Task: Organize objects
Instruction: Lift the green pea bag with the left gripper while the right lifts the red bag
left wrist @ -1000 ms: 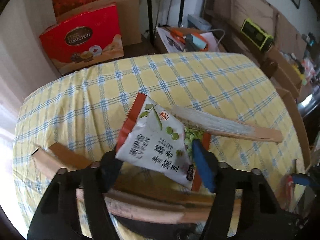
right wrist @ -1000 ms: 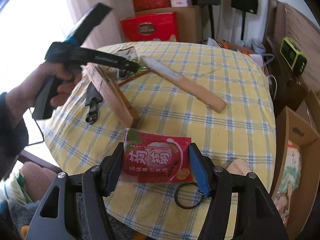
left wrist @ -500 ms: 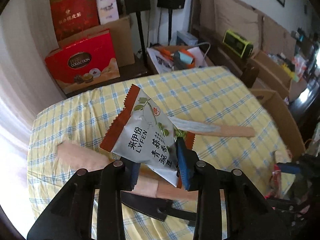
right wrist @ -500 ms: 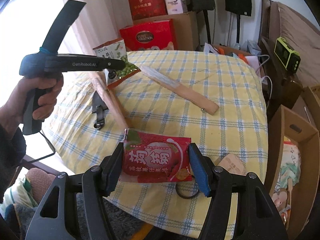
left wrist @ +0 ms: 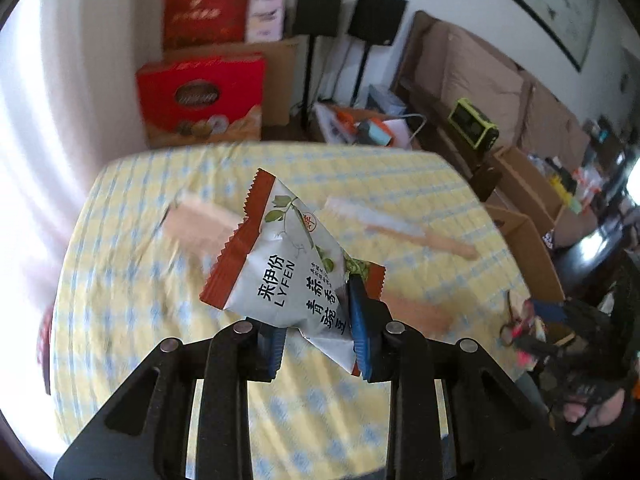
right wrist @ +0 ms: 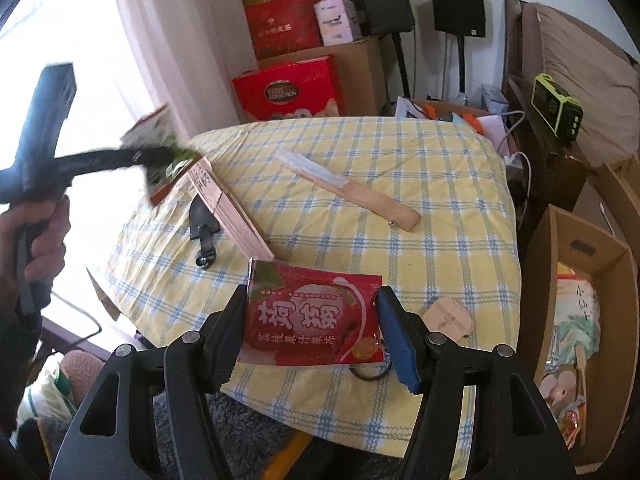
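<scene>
A white and red snack bag with green peas [left wrist: 292, 264] hangs above the yellow check table [left wrist: 132, 280]. My left gripper [left wrist: 316, 332] is closing on its lower end, and both blue pads press on it. The right wrist view shows that gripper [right wrist: 100, 160] at the far left, blurred, with the bag [right wrist: 160, 136] beyond the table's left edge. My right gripper [right wrist: 310, 312] is shut on a red fruit snack bag [right wrist: 316, 332], held over the table's near edge.
On the cloth [right wrist: 400, 152] lie a folded fan with a wooden handle [right wrist: 348, 190], a second wooden fan [right wrist: 232, 216], a black sheath [right wrist: 204, 232], a round wooden piece [right wrist: 448, 316] and a black ring [right wrist: 372, 374]. An open cardboard box [right wrist: 592, 264] with several items stands at the right.
My left gripper closed tighter on the pea bag and lifted it up and away from the fans. My right gripper with the red bag rose slightly.
</scene>
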Motion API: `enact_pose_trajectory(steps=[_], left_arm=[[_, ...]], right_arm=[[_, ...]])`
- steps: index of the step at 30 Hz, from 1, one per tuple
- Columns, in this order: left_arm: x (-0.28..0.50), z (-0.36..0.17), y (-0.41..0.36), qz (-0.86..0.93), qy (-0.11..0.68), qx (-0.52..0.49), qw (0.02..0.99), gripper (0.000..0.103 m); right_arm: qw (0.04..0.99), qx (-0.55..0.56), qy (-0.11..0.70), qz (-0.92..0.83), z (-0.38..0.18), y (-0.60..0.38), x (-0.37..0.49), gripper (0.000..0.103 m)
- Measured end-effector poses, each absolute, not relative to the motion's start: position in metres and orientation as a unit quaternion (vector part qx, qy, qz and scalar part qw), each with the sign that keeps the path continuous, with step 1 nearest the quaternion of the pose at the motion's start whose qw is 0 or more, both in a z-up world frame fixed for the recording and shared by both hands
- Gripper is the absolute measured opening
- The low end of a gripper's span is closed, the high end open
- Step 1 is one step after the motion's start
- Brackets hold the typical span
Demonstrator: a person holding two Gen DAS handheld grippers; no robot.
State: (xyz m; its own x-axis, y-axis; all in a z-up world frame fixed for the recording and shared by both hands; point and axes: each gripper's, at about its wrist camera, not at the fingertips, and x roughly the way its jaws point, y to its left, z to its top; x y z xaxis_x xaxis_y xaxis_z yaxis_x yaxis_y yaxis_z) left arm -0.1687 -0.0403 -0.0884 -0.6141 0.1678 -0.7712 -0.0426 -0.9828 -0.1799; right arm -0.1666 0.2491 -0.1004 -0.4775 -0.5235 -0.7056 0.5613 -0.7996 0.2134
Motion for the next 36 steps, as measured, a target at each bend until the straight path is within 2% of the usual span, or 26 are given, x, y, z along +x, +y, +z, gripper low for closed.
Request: enact_pose_trajectory(steps=[8, 14, 27, 36], left_arm=[[-0.122, -0.103, -0.070, 0.889, -0.080, -0.451, 0.005, 0.026], [-0.110, -0.102, -0.056, 0.894, -0.060, -0.444, -0.020, 0.026], [-0.110, -0.071, -0.014, 0.906, -0.061, -0.419, 0.003, 0.026], [-0.117, -0.054, 0.016, 0.910, -0.060, -0.409, 0.023, 0.026]], right_arm=[[0.317, 0.389, 0.012, -0.865, -0.103, 0.262, -0.146, 0.064], [0.314, 0.378, 0.008, -0.871, -0.099, 0.269, -0.140, 0.064], [0.302, 0.332, 0.012, -0.893, -0.081, 0.325, -0.101, 0.064], [0.293, 0.324, -0.022, -0.899, -0.068, 0.351, -0.108, 0.064]])
